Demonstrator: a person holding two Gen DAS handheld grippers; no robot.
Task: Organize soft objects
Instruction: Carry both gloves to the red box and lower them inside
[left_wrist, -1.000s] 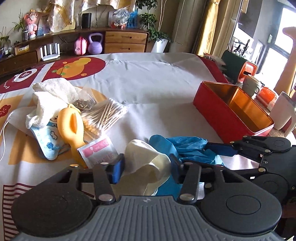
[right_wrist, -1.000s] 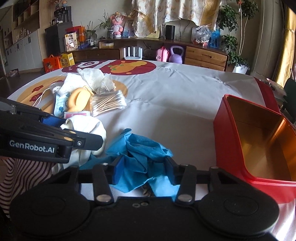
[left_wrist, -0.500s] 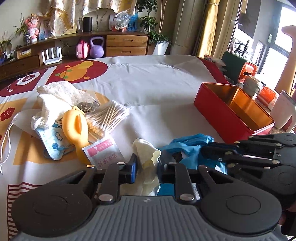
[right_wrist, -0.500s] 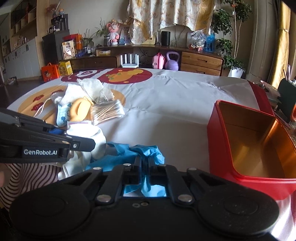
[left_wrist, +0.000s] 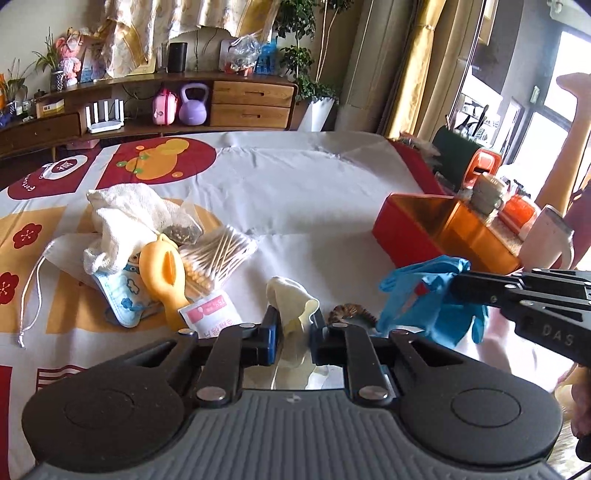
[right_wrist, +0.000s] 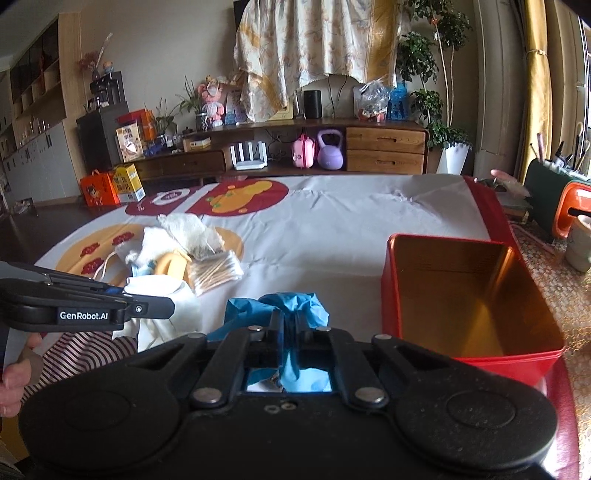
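Observation:
My left gripper (left_wrist: 293, 334) is shut on a cream latex glove (left_wrist: 291, 302) and holds it above the tablecloth. My right gripper (right_wrist: 290, 326) is shut on a blue nitrile glove (right_wrist: 280, 304), lifted off the table; it also shows at the right of the left wrist view (left_wrist: 424, 299). An open red tin box (right_wrist: 469, 291) with a gold inside stands to the right of the right gripper. A small brown scrunchie-like thing (left_wrist: 349, 312) lies on the cloth where the gloves were.
A pile lies on the left: white mesh cloth (left_wrist: 122, 214), orange soft toy (left_wrist: 164, 273), cotton swabs (left_wrist: 218, 254), blue patterned mask (left_wrist: 122, 295), pink sachet (left_wrist: 212, 317). Cups and containers (left_wrist: 491, 192) stand beyond the tin. The left gripper's side (right_wrist: 85, 310) crosses the right wrist view.
Both grippers closed on their gloves and lifted them off the table. The blue glove has moved up and toward the tin. A brown thing beneath is uncovered.

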